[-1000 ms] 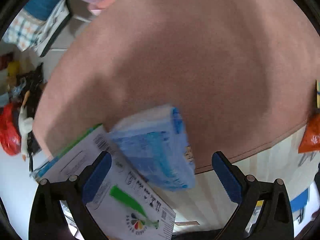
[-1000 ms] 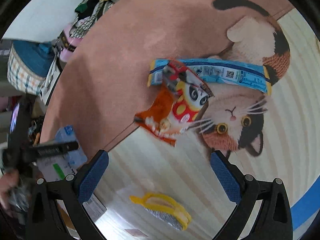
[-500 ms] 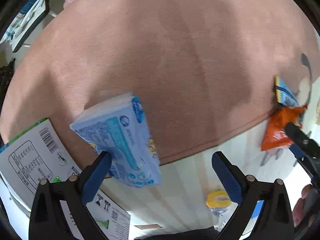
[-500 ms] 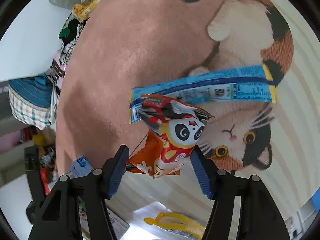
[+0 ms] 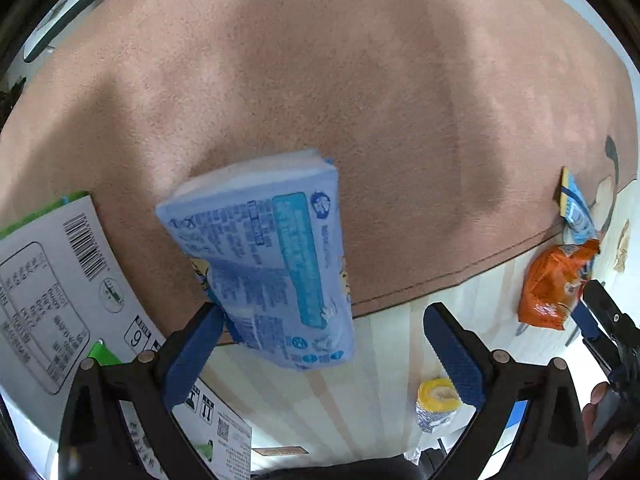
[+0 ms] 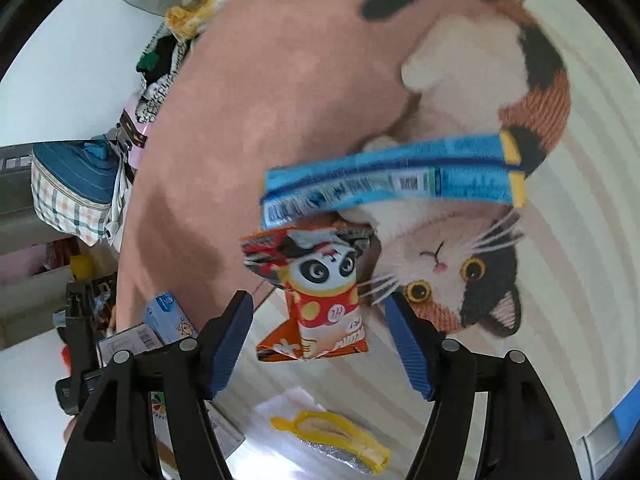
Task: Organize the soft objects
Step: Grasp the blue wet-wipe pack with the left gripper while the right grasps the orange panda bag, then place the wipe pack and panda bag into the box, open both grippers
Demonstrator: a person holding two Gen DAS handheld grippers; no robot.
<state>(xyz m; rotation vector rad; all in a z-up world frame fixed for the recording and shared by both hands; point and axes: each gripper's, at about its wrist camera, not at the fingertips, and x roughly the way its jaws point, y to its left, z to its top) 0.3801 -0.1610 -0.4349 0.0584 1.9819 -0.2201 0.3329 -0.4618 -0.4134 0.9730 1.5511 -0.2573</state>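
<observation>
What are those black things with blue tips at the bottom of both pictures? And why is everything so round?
Those are two hand-held claws; a person squeezes one in each hand. A tiny wide-angle camera on each bends the picture round. One picture looks along the left claw, open beside a blue tissue pack that touches one finger. The other looks along the right claw, open around a panda snack bag. Below lies a cat rug with a long blue packet and a yellow sponge.

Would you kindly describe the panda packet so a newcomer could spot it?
Find the cat rug. Left of the cat's face, between the right gripper's open jaws, lies the panda packet. Unlike the long blue packet above, it is red with a panda face.
</observation>
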